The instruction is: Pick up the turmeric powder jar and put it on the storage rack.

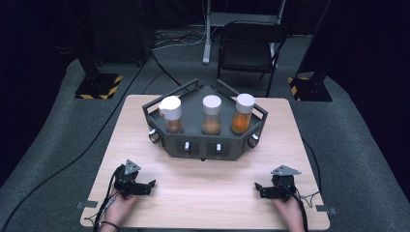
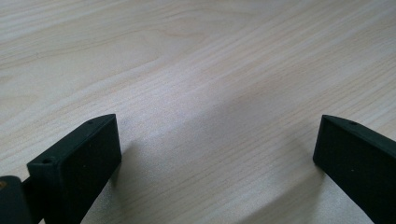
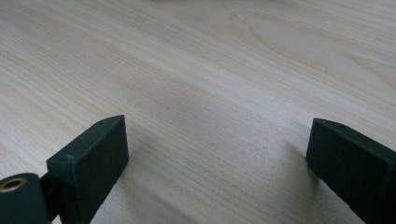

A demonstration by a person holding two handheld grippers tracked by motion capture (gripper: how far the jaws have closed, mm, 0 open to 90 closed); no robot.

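A person's two hands rest at the near edge of a pale wooden table (image 1: 203, 188), each holding a black two-jaw gripper low over the bare boards. The left gripper (image 1: 151, 186) points inward toward the right one, and its own view (image 2: 217, 149) shows the jaws standing wide apart with nothing but wood grain between them. The right gripper (image 1: 258, 188) mirrors it on the other side, jaws likewise spread wide over empty tabletop in its own view (image 3: 217, 144). The two grippers lie well apart, tips facing each other across the near strip of table.

Beyond and between them, toward the far side, sits a dark grey angular rack (image 1: 193, 145) with rails along its back edges and small knobs on its front face. Three clear jars with white caps stand upright on it in a row. The left jar (image 1: 171, 115), farthest over on the left gripper's side, holds a brownish-orange powder and seems to have a flip-spout cap, though the view is too small to be sure. The middle jar (image 1: 212, 115) holds a tan-orange powder and stands about midway between the grippers' lines. The right jar (image 1: 242, 114), on the right gripper's side, holds a brighter orange powder. Neither gripper touches the rack or any jar.
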